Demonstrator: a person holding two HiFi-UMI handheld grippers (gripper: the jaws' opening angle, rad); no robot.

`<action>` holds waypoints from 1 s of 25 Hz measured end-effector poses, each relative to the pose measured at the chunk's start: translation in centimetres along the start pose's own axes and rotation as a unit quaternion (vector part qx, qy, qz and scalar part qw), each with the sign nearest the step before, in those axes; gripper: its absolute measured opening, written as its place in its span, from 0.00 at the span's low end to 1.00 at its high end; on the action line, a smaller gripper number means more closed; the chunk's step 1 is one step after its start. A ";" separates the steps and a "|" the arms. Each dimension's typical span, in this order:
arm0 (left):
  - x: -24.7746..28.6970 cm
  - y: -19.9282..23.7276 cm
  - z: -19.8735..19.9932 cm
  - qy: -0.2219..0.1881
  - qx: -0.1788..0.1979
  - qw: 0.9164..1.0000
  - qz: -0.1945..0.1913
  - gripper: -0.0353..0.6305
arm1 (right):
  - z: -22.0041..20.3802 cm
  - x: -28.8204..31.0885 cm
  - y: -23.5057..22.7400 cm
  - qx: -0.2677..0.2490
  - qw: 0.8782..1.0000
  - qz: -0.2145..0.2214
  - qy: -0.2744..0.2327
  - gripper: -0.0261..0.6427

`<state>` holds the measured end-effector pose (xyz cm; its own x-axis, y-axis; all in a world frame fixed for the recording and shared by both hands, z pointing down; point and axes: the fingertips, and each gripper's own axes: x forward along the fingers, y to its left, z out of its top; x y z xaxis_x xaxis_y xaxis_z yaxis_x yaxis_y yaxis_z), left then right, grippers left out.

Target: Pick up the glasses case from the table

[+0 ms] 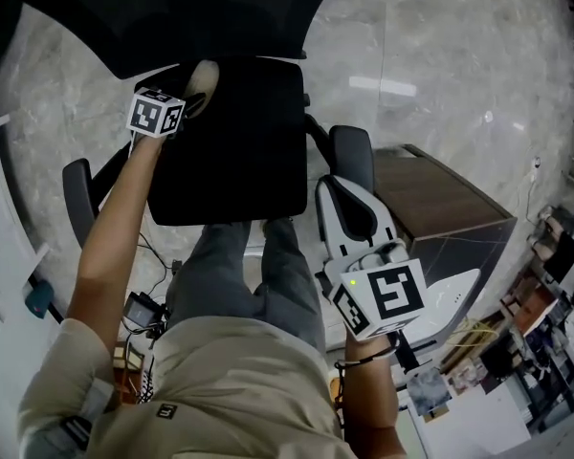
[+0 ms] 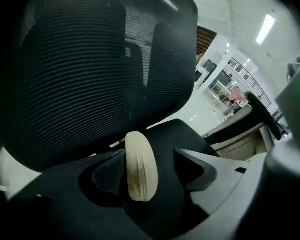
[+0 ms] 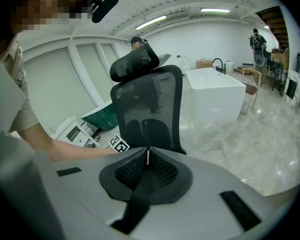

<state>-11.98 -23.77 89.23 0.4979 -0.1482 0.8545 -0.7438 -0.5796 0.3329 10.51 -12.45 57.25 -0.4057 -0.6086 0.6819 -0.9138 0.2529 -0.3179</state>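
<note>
A cream, oval glasses case [image 2: 141, 166] stands on edge on the seat of a black office chair [image 1: 239, 142]. My left gripper [image 2: 151, 170] straddles it with its jaws apart: the case leans on the left pad [image 2: 106, 173], and a dark gap separates it from the right jaw. In the head view the case [image 1: 206, 75] shows just past the left gripper [image 1: 197, 91] at the seat's far left corner. My right gripper [image 1: 342, 191] hovers at the seat's right side, its pads [image 3: 140, 171] pressed together with nothing between them.
The chair's mesh back [image 2: 100, 59] rises close behind the case. Armrests [image 1: 352, 156] flank the seat. A brown cabinet [image 1: 440, 208] stands to the right on the marble floor [image 1: 440, 65]. A white tub [image 3: 215, 96] sits beyond the chair.
</note>
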 end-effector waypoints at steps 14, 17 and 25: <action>6.1 2.0 -3.5 0.050 -0.010 0.999 0.004 0.64 | -4.2 1.6 -1.3 0.017 0.999 -0.002 0.028 0.08; 6.8 2.2 -3.9 0.060 -0.008 0.998 0.005 0.64 | -4.7 1.7 -1.5 0.019 0.999 -0.005 0.031 0.08; 8.0 2.5 -5.0 0.078 -0.014 0.997 0.010 0.63 | -5.7 1.5 -1.7 0.023 0.999 -0.007 0.034 0.08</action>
<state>-12.08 -22.37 98.85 0.4093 -0.0304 0.9119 -0.7660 -0.5544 0.3254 11.31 -9.55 62.54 -0.3954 -0.5593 0.7286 -0.9178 0.2086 -0.3379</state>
